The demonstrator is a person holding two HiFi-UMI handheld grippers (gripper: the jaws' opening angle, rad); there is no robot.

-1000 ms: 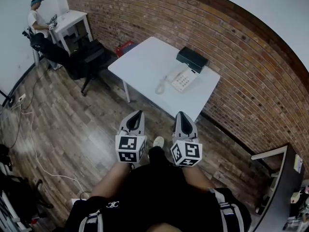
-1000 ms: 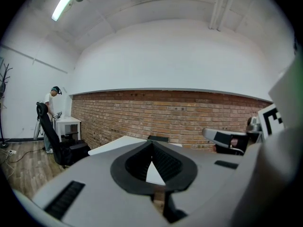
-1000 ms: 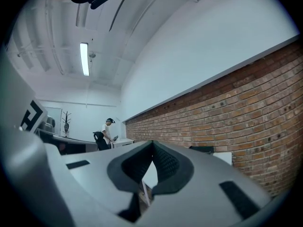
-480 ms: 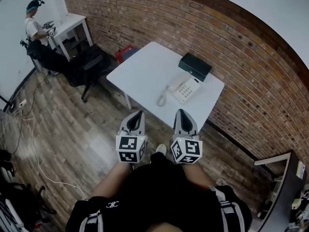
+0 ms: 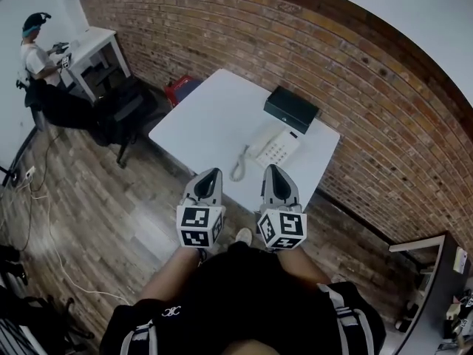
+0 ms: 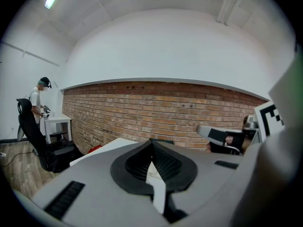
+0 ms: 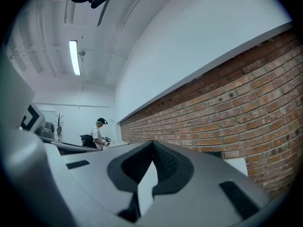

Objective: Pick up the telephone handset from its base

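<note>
The person is holding both grippers out low in front of the body, side by side, above the wooden plank floor (image 5: 96, 198) and just short of the near edge of the white rectangular worktop (image 5: 199, 117). The left gripper (image 5: 211, 174) is showing its jaws pressed together with nothing between them in its own view (image 6: 152, 143). The right gripper (image 5: 273, 170) is likewise closed and carrying nothing (image 7: 152, 143).

The white corded telephone handset (image 5: 260, 140) is lying in its cradle on the white push-button telephone base (image 5: 279, 148), which is sitting on the worktop near its right-hand end, ahead of the right gripper and apart from it. The coiled white cord (image 5: 238, 166) is trailing from the telephone toward the near edge. A flat black rectangular box (image 5: 291, 109) is resting just behind the telephone, close to the red brick wall (image 5: 332, 65).

Far to the left, another person (image 5: 33, 54) is standing at a small white desk (image 5: 92, 43).
</note>
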